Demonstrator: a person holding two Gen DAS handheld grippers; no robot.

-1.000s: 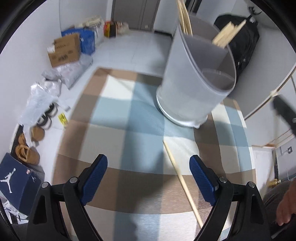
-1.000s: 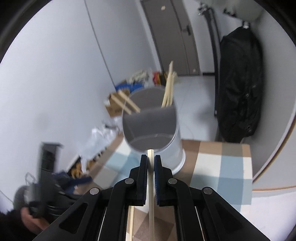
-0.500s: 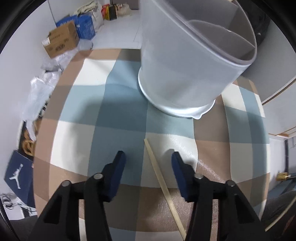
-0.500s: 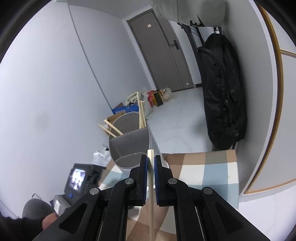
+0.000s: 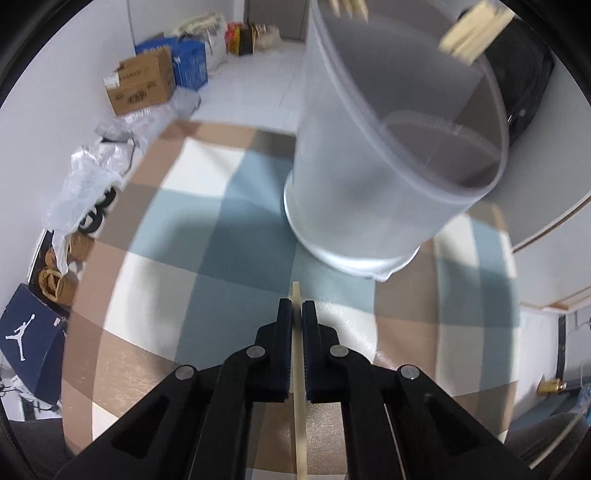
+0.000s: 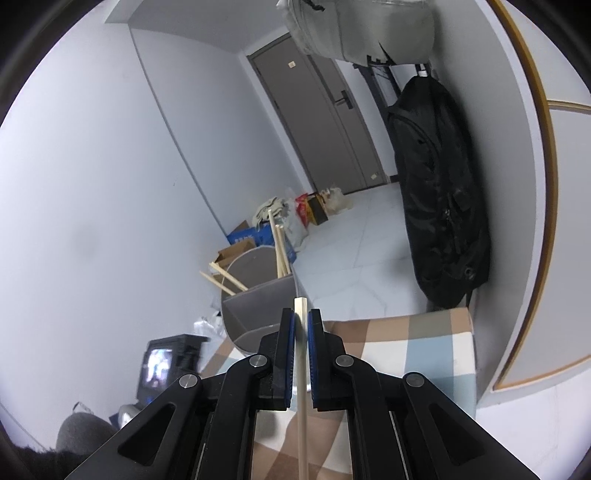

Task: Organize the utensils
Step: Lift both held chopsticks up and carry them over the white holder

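Observation:
A grey divided utensil holder (image 5: pixel 369 147) stands on the checked tablecloth (image 5: pixel 166 295), with wooden chopsticks (image 5: pixel 472 29) sticking out of its far compartments. Just in front of its base, my left gripper (image 5: pixel 296 306) is shut on a single wooden chopstick (image 5: pixel 299 413) that runs back between the fingers. In the right wrist view, my right gripper (image 6: pixel 301 314) is shut on another chopstick (image 6: pixel 303 424), held above the table with its tip toward the holder (image 6: pixel 258 302). Chopsticks (image 6: pixel 280 247) lean in the holder's back sections; the near section looks empty.
Cardboard boxes (image 5: pixel 140 85), plastic bags (image 5: pixel 85 173) and a shoe box (image 5: pixel 29 339) lie on the floor left of the table. A black bag (image 6: pixel 439 206) hangs on the right wall. A black device with a lit screen (image 6: pixel 162 363) is at lower left.
My left gripper closed from wide open onto the chopstick lying on the cloth and moved closer to the holder. My right gripper drew back from the holder and tilted up, still gripping its chopstick.

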